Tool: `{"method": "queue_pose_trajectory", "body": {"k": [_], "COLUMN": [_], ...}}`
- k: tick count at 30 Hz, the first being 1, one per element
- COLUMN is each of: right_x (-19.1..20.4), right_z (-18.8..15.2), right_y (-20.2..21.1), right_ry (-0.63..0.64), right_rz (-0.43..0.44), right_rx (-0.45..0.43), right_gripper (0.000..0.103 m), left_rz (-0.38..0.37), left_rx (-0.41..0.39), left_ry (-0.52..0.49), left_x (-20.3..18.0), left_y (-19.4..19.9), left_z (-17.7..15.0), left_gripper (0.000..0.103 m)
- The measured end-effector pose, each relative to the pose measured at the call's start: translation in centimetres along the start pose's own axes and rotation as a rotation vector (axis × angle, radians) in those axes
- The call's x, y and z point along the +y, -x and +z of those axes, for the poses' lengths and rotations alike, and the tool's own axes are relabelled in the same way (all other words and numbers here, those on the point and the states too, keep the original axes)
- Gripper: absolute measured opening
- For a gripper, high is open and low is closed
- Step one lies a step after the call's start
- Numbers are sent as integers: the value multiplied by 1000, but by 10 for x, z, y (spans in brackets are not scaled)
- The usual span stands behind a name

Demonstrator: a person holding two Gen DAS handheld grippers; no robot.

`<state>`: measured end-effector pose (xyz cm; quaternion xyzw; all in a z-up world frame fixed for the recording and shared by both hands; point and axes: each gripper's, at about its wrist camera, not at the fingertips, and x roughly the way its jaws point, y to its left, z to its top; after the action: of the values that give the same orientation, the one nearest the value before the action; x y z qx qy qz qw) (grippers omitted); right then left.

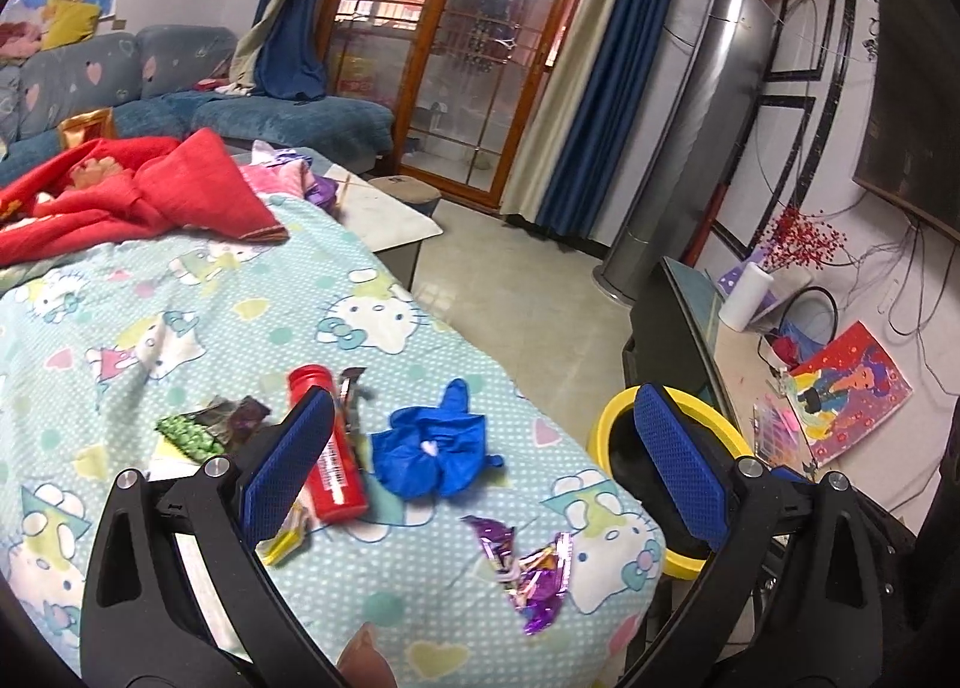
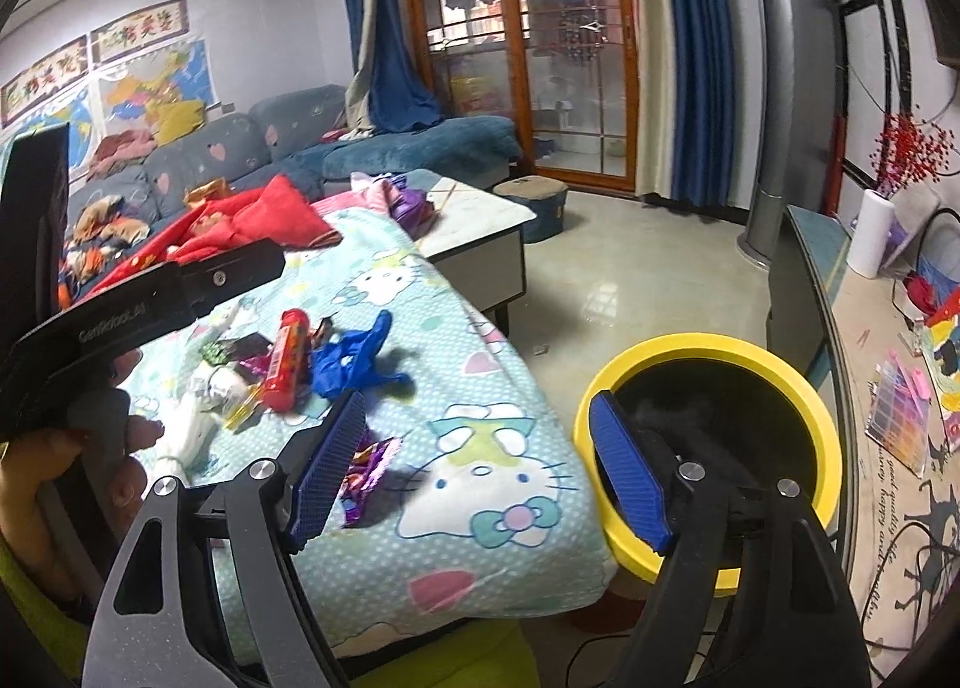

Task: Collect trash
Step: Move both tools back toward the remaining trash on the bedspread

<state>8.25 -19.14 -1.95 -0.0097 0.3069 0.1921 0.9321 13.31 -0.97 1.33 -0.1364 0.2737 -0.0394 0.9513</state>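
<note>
- Trash lies scattered on the near end of a Hello Kitty sheet [image 1: 180,292] spread over a table: a red tube [image 1: 329,448], a crumpled blue glove [image 1: 432,448] just right of it, a purple foil wrapper [image 1: 528,574] nearest the corner, and green and dark wrappers [image 1: 210,424] to the left.
- A yellow-rimmed bin [image 2: 708,448] with a dark liner stands on the floor just beside the table's right corner, probably set there so pieces need only a short carry off the edge.
- The left gripper [image 1: 480,466] has its blue pads well apart with nothing between them; it hangs over the glove and tube, which suggests one of these is the next pick.
- The right gripper [image 2: 480,472] is likewise spread and empty, pointing between the table corner and the bin, the purple wrapper beside its left pad.
- A hand [image 2: 72,448] at the left of the right wrist view holds the other gripper's handle.
</note>
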Motion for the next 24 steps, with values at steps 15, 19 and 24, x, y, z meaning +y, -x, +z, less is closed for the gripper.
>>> {"method": "queue_pose_trajectory", "body": {"k": [15, 19, 24], "right_x": [33, 39, 48], "right_z": [-7, -8, -8], "right_y": [-21, -30, -41], "right_ry": [65, 71, 77], "right_rz": [69, 86, 104], "right_rx": [75, 103, 127], "right_gripper": [76, 76, 76], "left_rz": [57, 67, 92], "left_rx": [11, 20, 33], "left_ry": [81, 100, 134], "left_x": [49, 63, 84], "left_y": [5, 5, 2], "left_z": [0, 1, 1], "left_gripper": [92, 92, 92]}}
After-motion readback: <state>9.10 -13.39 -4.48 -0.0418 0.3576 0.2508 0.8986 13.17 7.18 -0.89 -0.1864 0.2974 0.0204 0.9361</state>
